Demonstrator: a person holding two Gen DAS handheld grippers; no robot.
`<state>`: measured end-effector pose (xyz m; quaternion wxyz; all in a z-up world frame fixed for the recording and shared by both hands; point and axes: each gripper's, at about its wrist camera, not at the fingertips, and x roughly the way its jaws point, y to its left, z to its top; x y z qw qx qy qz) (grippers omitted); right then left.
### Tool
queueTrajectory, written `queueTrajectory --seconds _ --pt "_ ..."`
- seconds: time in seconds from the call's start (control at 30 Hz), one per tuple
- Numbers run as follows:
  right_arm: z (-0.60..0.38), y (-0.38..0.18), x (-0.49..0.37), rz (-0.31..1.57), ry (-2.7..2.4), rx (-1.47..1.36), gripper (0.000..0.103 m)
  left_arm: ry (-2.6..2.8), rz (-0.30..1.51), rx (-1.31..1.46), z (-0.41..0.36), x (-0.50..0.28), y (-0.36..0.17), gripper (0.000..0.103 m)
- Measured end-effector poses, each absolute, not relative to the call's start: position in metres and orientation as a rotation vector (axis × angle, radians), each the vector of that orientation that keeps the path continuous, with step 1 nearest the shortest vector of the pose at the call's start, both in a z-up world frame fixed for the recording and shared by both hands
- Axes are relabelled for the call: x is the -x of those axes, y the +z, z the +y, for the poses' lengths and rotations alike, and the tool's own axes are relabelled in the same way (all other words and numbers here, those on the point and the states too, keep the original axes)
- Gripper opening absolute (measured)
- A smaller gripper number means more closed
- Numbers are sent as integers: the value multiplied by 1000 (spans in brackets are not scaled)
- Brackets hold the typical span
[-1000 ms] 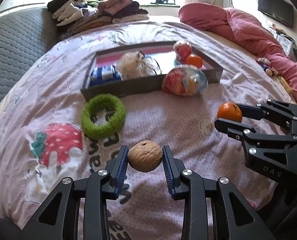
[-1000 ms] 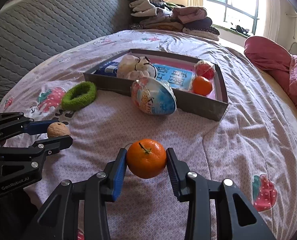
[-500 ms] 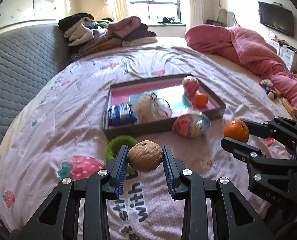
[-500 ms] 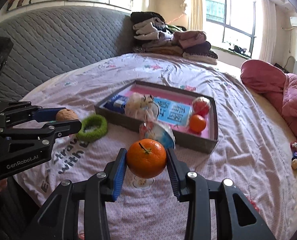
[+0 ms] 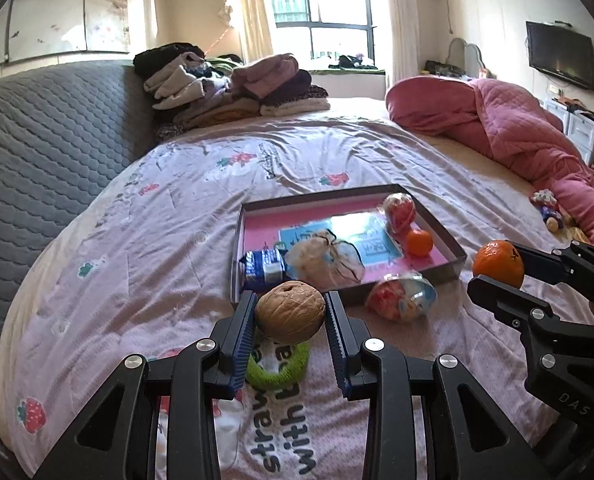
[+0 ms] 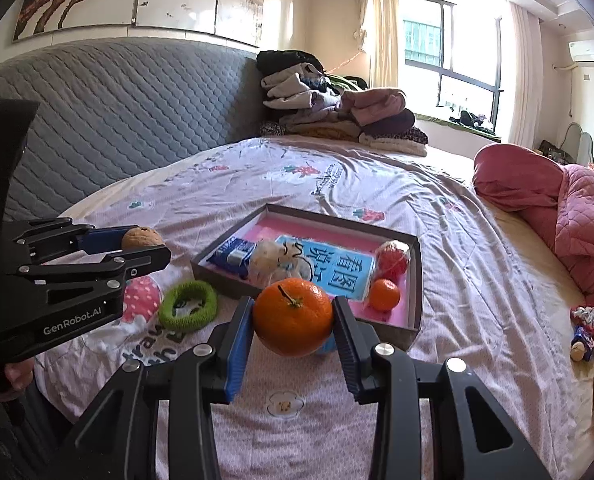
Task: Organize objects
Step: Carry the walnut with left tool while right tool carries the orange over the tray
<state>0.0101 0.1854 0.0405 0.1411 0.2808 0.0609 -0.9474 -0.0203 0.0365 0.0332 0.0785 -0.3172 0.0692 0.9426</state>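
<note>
My left gripper (image 5: 290, 312) is shut on a brown walnut (image 5: 290, 312), held up above the bed. My right gripper (image 6: 293, 322) is shut on an orange tangerine (image 6: 293, 322), also lifted. Each gripper shows in the other's view: the right one with its tangerine (image 5: 498, 264) at the right, the left one with the walnut (image 6: 143, 237) at the left. Ahead lies a shallow grey box (image 5: 453, 246) with a pink floor, holding a blue packet (image 5: 264, 266), a pale bag (image 5: 325, 258), a red wrapped ball (image 5: 399, 207) and a small orange (image 5: 419, 242).
A green fuzzy ring (image 6: 188, 305) and a colourful plastic egg (image 5: 403, 298) lie on the bedsheet in front of the box. Folded clothes (image 5: 225, 88) are stacked at the far end, a pink quilt (image 5: 529, 136) at the right, a grey padded headboard (image 5: 37, 140) at the left.
Both grippers have risen with their fruit and tipped up, so the box and bed now sit lower and farther off and more of the room shows.
</note>
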Motion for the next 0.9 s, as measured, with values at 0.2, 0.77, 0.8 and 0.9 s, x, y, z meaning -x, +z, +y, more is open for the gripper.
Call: queueTrajectory --seconds 0.2,0.77,0.8,0.9 --pt "183 57 1 168 -2754 -763 39 2843 209 909 32 32 42 35" --pt "182 75 33 141 -2789 -703 39 2863 265 811 29 65 64 35" --pt "182 76 36 145 -2793 -700 39 2865 266 807 29 66 65 35" --pt "183 78 41 137 -2792 -696 39 2857 247 816 28 71 63 35"
